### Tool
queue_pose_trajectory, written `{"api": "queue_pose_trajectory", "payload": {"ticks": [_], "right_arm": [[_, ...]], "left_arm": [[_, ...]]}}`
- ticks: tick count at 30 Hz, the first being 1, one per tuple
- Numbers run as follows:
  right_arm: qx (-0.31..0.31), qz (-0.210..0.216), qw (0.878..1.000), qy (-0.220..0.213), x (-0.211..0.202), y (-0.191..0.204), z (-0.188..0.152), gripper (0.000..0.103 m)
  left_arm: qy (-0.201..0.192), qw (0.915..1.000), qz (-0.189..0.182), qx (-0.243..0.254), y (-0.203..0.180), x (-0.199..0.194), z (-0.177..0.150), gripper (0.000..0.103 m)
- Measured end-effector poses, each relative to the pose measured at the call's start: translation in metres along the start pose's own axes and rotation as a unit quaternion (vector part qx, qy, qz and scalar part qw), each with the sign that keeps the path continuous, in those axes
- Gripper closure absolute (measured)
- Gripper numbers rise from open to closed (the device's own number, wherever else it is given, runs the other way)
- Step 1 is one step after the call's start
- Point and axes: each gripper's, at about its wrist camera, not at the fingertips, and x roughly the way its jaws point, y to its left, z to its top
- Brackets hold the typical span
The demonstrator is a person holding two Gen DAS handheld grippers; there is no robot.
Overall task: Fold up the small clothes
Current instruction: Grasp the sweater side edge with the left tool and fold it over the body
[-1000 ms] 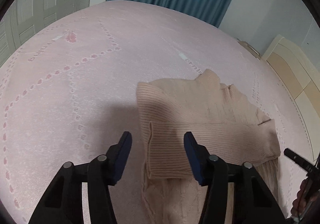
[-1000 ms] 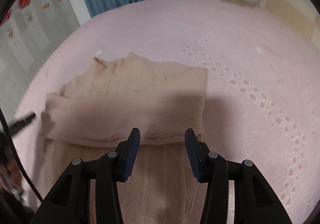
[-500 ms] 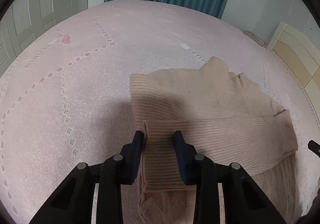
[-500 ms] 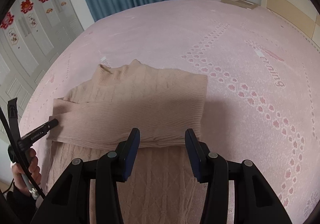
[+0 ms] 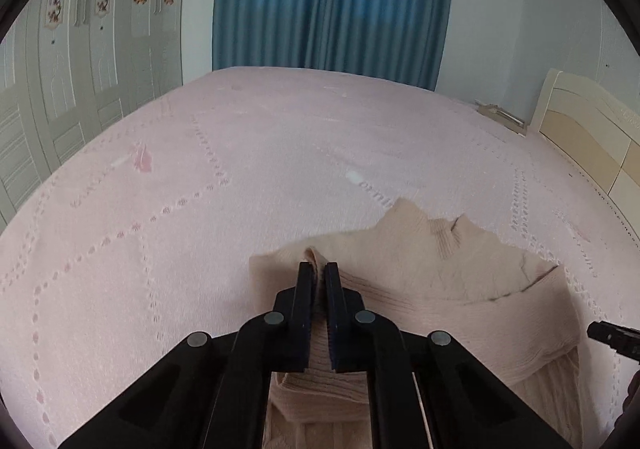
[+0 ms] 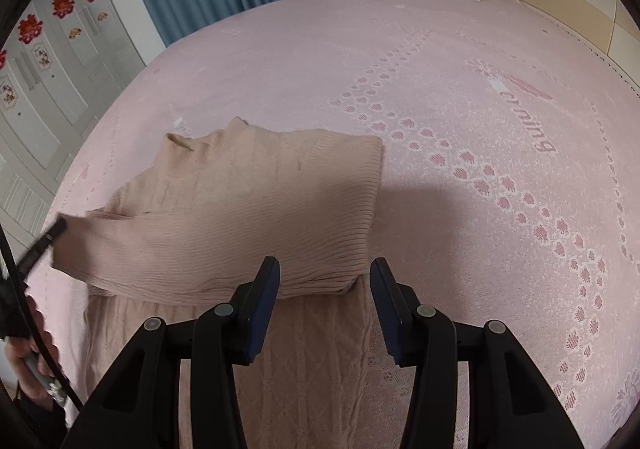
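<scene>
A beige ribbed knit sweater (image 5: 460, 281) lies on the pink bedspread (image 5: 200, 177) with a sleeve folded across its body. My left gripper (image 5: 319, 269) is shut on the sleeve's left fold edge, and a pinched ridge of knit rises between its pads. In the right wrist view the same sweater (image 6: 240, 209) spreads out ahead. My right gripper (image 6: 324, 269) stands open just above the folded sleeve's right end, nothing clamped between its fingers. The left gripper's black tip (image 6: 48, 241) shows at the sweater's left edge.
Pink bedspread (image 6: 480, 49) stretches far ahead and to both sides. Blue curtains (image 5: 332, 1) hang behind the bed, a white wardrobe (image 5: 80, 49) stands on the left, a cream headboard (image 5: 592, 129) on the right. A person's hand (image 6: 28, 361) holds the left gripper's handle.
My left gripper's jaws closed onto the sleeve's fold edge and lifted it, tilting the view upward. The right gripper stayed open and shifted slightly over the sleeve's right end.
</scene>
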Motion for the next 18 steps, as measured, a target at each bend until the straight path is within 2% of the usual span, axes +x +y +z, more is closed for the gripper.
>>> {"api": "queue_pose_trajectory", "payload": {"ticks": [5, 9, 12, 15, 18], "right_arm": [[-0.006, -0.015, 1.0, 0.021, 0.019, 0.003, 0.001, 0.057], [-0.01, -0.044, 0.998, 0.04, 0.033, 0.002, -0.001, 0.057], [-0.005, -0.055, 0.997, 0.062, 0.048, -0.001, -0.004, 0.057], [0.015, -0.051, 0.996, 0.066, 0.051, -0.006, -0.004, 0.051], [0.034, -0.035, 0.997, 0.064, 0.046, -0.013, -0.001, 0.049]], "left_arm": [[0.033, 0.9993, 0.02, -0.001, 0.006, 0.023, -0.006, 0.096], [0.081, 0.9957, 0.039, 0.02, 0.01, 0.038, -0.021, 0.093], [0.113, 0.9928, 0.038, 0.006, 0.016, 0.046, -0.024, 0.09], [0.121, 0.9918, 0.041, -0.003, 0.02, 0.047, -0.021, 0.082], [0.115, 0.9924, 0.04, -0.012, 0.028, 0.044, -0.018, 0.082]]}}
